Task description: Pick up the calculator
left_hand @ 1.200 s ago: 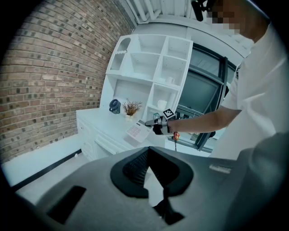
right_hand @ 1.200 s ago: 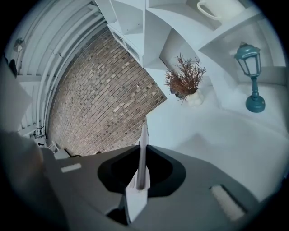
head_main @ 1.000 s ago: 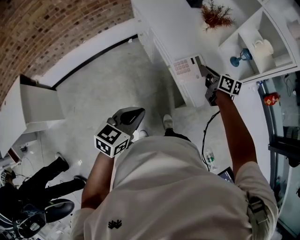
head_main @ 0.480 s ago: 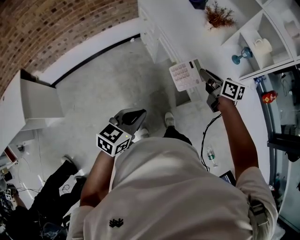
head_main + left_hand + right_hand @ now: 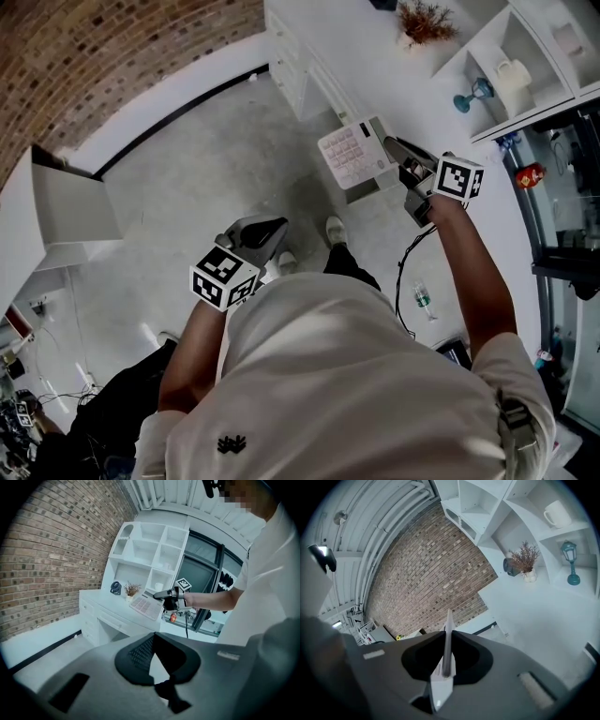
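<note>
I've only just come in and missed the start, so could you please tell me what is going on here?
A person has a handheld gripper in each hand. The right gripper is shut on one edge of a flat white calculator with pale keys, holding it in the air, off the white desk. The left gripper is shut, holds nothing, and is held close to the person's waist.
</note>
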A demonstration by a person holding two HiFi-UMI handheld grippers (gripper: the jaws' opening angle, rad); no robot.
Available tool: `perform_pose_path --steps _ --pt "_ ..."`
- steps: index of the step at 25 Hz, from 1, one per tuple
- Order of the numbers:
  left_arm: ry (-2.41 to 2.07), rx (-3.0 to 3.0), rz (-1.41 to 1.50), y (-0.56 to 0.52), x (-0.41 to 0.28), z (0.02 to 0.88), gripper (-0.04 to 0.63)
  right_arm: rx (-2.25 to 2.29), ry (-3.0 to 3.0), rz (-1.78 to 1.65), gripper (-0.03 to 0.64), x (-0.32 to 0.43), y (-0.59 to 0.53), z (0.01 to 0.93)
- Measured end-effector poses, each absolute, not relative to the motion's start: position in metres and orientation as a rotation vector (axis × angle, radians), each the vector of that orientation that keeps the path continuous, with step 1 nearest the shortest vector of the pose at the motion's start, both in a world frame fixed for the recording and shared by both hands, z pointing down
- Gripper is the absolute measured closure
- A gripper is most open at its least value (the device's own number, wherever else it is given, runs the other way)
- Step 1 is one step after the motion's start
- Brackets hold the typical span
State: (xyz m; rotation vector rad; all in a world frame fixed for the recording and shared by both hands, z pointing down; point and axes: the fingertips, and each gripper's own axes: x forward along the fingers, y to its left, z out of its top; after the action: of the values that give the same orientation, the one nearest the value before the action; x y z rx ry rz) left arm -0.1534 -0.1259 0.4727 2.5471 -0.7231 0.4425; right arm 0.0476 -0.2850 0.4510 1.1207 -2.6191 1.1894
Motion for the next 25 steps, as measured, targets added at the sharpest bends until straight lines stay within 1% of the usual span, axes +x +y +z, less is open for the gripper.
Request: perform_pose_path --steps 12,25 --pt "-0.687 2.554 0.434 -0.109 -0.162 0.479 0.589 1.082 -2.620 1.184 0.560 0.026 -0.251 0.441" --pt "-0.690 2.559 0.425 -0.110 -0.164 0.477 0.589 1.059 -2.626 1.161 0.560 0.018 -0.247 0.434"
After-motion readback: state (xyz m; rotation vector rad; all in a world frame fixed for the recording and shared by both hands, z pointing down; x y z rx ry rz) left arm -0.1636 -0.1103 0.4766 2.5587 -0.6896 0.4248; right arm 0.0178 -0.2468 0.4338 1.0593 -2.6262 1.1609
